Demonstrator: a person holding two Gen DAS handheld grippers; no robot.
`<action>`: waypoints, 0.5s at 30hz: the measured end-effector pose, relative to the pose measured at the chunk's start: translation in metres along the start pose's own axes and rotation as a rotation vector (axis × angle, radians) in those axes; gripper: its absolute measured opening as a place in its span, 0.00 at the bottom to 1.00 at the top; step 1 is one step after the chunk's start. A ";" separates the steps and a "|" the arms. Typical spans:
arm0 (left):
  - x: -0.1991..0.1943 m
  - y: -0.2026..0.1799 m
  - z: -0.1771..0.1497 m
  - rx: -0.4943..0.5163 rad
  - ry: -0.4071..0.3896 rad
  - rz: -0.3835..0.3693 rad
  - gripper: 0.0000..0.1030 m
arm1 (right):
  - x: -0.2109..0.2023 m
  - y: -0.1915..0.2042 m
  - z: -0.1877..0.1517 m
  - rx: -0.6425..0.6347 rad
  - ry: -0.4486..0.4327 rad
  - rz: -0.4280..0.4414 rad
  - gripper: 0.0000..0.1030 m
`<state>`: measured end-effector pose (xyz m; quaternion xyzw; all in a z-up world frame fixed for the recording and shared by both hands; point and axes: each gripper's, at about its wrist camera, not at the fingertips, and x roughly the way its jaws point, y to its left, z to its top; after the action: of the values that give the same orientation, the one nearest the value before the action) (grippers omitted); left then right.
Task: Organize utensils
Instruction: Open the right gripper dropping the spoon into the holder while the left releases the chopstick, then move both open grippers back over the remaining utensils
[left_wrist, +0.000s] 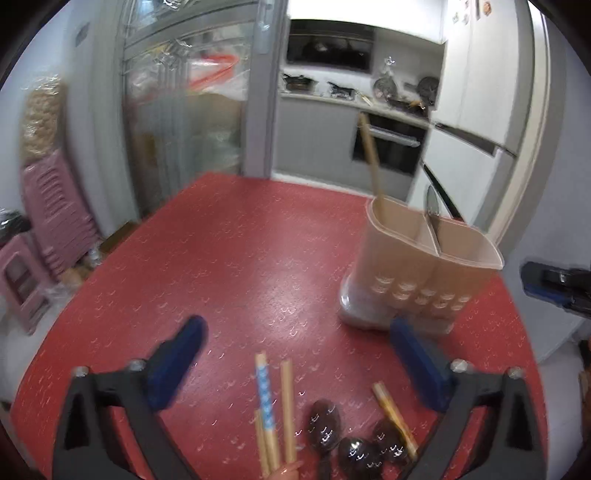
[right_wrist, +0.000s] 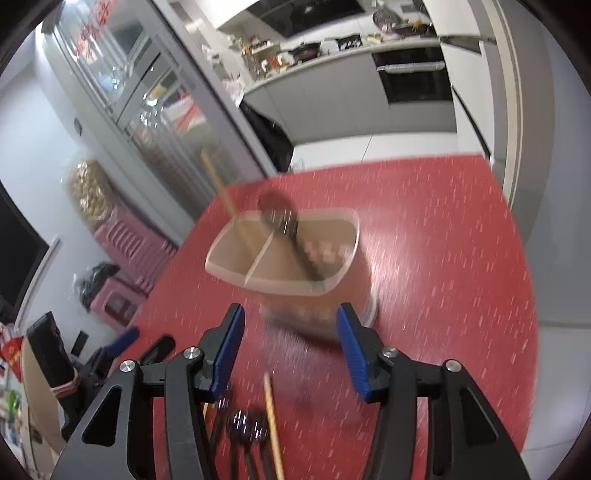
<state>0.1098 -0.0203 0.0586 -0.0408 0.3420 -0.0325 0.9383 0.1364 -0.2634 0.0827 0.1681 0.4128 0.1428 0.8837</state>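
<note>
A beige two-compartment utensil holder (left_wrist: 406, 266) stands on the red table (left_wrist: 240, 258). A wooden chopstick (left_wrist: 371, 158) leans in its left compartment, and a dark spoon (left_wrist: 432, 210) rests against the divider. My left gripper (left_wrist: 297, 332) is open wide with nothing between its pads. Loose chopsticks (left_wrist: 273, 406) and dark spoons (left_wrist: 325, 424) lie just below it. In the right wrist view the holder (right_wrist: 280, 284) is blurred, ahead of my right gripper (right_wrist: 290, 317), which is open and empty. A chopstick (right_wrist: 273, 424) and spoons (right_wrist: 247, 428) lie under it.
Stacked pink stools (left_wrist: 55, 206) and a glass-door cabinet (left_wrist: 184, 110) stand left of the table. A kitchen counter and a built-in oven (left_wrist: 388, 144) lie beyond the far edge. The right gripper (left_wrist: 557, 288) shows at the right edge and the left gripper (right_wrist: 122, 343) at lower left.
</note>
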 end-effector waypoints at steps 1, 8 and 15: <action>0.000 0.002 -0.008 0.012 0.013 0.007 1.00 | 0.002 0.002 -0.010 -0.004 0.020 0.000 0.58; 0.010 0.025 -0.050 -0.003 0.118 0.080 1.00 | 0.023 0.007 -0.081 -0.043 0.171 -0.060 0.59; 0.026 0.049 -0.081 -0.052 0.234 0.121 1.00 | 0.042 0.004 -0.125 -0.037 0.276 -0.088 0.59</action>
<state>0.0789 0.0216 -0.0246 -0.0401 0.4515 0.0286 0.8909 0.0651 -0.2205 -0.0192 0.1120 0.5348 0.1332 0.8269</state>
